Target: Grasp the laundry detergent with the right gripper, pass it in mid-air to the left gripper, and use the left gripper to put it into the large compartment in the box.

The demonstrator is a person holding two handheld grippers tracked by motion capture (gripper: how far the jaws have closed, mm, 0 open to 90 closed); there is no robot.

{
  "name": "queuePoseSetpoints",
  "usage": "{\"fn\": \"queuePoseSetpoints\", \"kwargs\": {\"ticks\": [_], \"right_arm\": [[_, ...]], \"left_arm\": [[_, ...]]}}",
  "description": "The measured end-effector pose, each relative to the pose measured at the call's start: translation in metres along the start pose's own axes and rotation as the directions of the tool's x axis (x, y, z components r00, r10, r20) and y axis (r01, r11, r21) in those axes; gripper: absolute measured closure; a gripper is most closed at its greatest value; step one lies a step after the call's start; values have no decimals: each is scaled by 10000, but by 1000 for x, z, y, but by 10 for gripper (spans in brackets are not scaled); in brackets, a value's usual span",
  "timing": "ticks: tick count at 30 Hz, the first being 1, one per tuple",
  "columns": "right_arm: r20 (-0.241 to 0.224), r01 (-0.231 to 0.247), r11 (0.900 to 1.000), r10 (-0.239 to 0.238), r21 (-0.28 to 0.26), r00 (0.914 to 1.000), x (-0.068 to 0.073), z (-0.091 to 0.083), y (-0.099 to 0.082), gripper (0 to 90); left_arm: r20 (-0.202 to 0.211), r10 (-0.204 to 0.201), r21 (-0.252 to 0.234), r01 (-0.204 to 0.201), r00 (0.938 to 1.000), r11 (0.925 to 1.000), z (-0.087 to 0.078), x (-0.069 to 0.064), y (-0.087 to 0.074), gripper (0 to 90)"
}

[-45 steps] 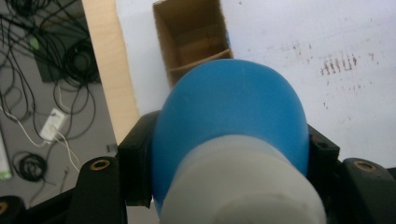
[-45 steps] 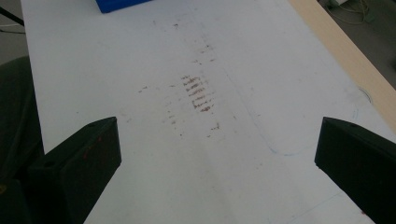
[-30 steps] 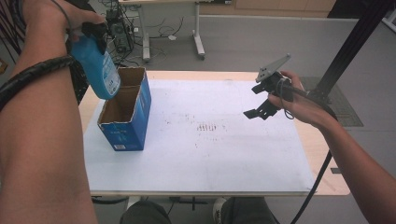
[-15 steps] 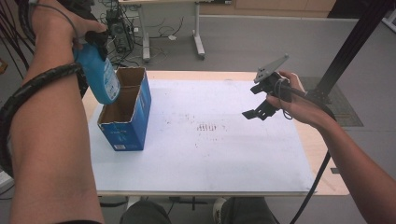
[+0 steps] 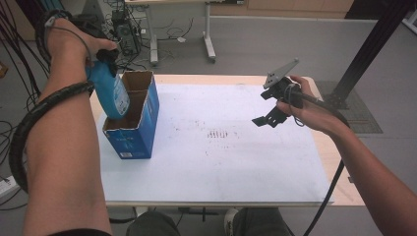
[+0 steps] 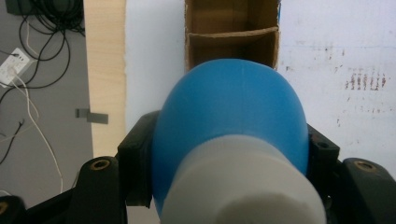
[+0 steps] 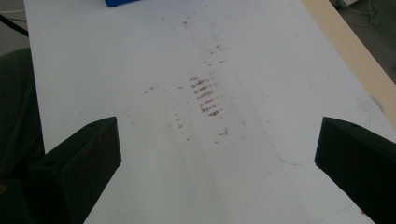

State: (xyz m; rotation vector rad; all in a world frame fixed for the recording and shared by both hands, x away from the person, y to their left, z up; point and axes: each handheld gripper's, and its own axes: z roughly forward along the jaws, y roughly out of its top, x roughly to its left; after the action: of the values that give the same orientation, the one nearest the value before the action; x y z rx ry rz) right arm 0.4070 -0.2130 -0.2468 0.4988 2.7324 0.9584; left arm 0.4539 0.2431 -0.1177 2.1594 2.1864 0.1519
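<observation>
L gripper (image 6: 229, 186): jaws clamping sides of blue bottle (image 6: 229, 121), white cap twd cam; bottle is hanging base-down over the box.
Bottle: in high view it (image 5: 110, 93) is dipping base-first into near compartment of blue cardboard box (image 5: 135, 132), tilted, top part above rim.
Box: standing open-topped on white sheet (image 5: 216, 162) at table's L side; divider splitting it into two cells, both seen past bottle in L gripper view (image 6: 231, 37).
R gripper (image 5: 268, 118): hovering over sheet's R part, well apart from box; jaws standing wide, nothing btw them (image 7: 217, 158).
Sheet: carrying reddish-brown smudges (image 7: 205, 95) near middle.
Table (image 5: 334, 157): wood edge showing past sheet.
</observation>
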Motion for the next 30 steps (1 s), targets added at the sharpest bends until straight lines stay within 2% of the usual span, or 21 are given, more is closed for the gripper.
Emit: {"fn": "queuePoseSetpoints", "kwargs": {"ticks": [19,30], "right_arm": [[46,39,9999,-40,140,10000,2,6,0,2],[25,46,9998,-46,205,10000,2,10,0,2]], "left_arm": [[164,58,433,-65,9998,9990,64,-7,1,370],[-57,198,587,-195,9998,9981,103,-15,0,371]]}}
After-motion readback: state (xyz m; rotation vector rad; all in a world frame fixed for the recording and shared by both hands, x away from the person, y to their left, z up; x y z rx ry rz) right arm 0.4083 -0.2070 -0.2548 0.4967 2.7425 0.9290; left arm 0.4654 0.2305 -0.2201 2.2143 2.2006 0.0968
